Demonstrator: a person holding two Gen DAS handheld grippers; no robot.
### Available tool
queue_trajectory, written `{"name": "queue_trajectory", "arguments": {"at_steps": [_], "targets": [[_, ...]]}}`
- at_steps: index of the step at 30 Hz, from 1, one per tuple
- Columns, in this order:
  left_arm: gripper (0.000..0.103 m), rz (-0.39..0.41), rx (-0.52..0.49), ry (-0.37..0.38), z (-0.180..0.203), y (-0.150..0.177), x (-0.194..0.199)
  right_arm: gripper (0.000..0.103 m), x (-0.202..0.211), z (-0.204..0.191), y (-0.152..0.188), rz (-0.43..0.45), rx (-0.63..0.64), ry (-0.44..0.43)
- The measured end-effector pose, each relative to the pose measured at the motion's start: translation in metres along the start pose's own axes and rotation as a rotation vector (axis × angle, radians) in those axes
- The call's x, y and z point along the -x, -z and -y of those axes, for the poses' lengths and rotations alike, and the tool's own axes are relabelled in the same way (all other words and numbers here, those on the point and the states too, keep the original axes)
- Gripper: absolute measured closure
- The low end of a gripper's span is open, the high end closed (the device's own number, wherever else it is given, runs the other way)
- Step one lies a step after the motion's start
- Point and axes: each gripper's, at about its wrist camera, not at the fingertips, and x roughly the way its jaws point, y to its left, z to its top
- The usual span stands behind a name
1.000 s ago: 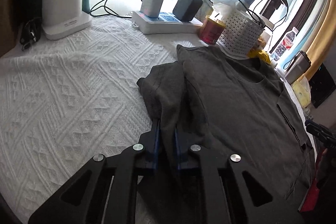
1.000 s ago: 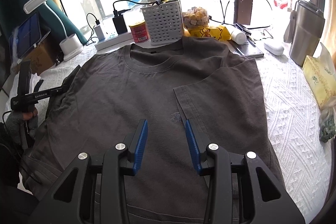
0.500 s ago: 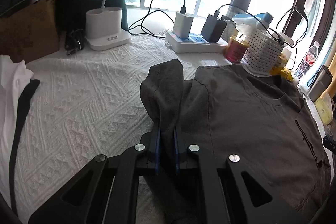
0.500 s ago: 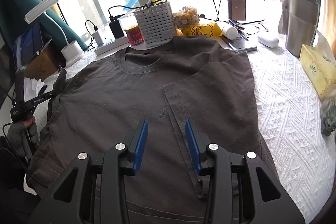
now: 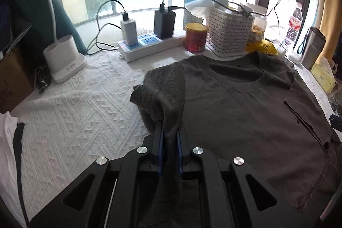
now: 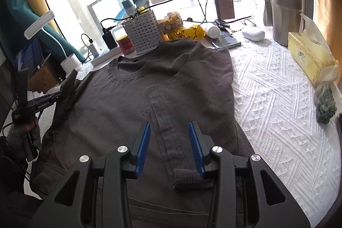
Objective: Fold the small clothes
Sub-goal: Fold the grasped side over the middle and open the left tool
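A dark grey T-shirt [image 5: 245, 121] [image 6: 119, 104] lies front up on the white textured cloth, collar toward the window. Its right side is folded in over the chest [image 6: 205, 87]. My left gripper [image 5: 170, 131] is shut on the shirt's left sleeve [image 5: 164, 87], which it holds lifted off the table. In the right wrist view that gripper [image 6: 61, 95] shows at the shirt's left edge, held by a gloved hand [image 6: 21, 136]. My right gripper [image 6: 168, 134] hovers open over the folded sleeve's hem [image 6: 168, 127], with the pads clear of the cloth.
Along the window stand a white basket [image 6: 143, 35], a red can [image 5: 195, 40], a power strip with chargers [image 5: 145, 44], a lamp base [image 5: 64, 61] and a steel mug [image 6: 284, 14]. A tissue box [image 6: 310, 57] sits at the right. A white garment [image 5: 8, 153] lies at the left.
My left gripper has lifted the sleeve and carried it rightward over the shirt. The right gripper has drifted to the right, above the folded sleeve's hem, still open.
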Motion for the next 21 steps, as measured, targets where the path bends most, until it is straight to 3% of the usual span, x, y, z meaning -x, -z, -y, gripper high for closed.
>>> {"name": "queue_trajectory", "arguments": {"at_steps": [3, 5, 7, 10, 13, 21], "targets": [[0.089, -0.067, -0.012, 0.049, 0.014, 0.003, -0.014, 0.063, 0.003, 0.006, 0.003, 0.003, -0.011, 0.0], [0.063, -0.089, -0.02, 0.094, 0.024, 0.007, -0.017, 0.063, 0.005, 0.009, 0.004, 0.005, -0.016, 0.002], [0.05, -0.083, -0.023, 0.144, 0.032, 0.009, -0.012, 0.063, 0.007, 0.011, 0.005, 0.008, -0.022, 0.005], [0.049, -0.079, -0.021, 0.208, 0.038, 0.01, 0.0, 0.063, 0.008, 0.014, 0.006, 0.01, -0.029, 0.007], [0.049, -0.07, -0.007, 0.223, 0.032, 0.011, 0.015, 0.063, 0.007, 0.015, 0.007, 0.009, -0.033, 0.005], [0.049, -0.039, 0.056, 0.108, -0.014, 0.021, 0.034, 0.063, -0.001, 0.006, 0.002, -0.003, -0.013, -0.009]]}}
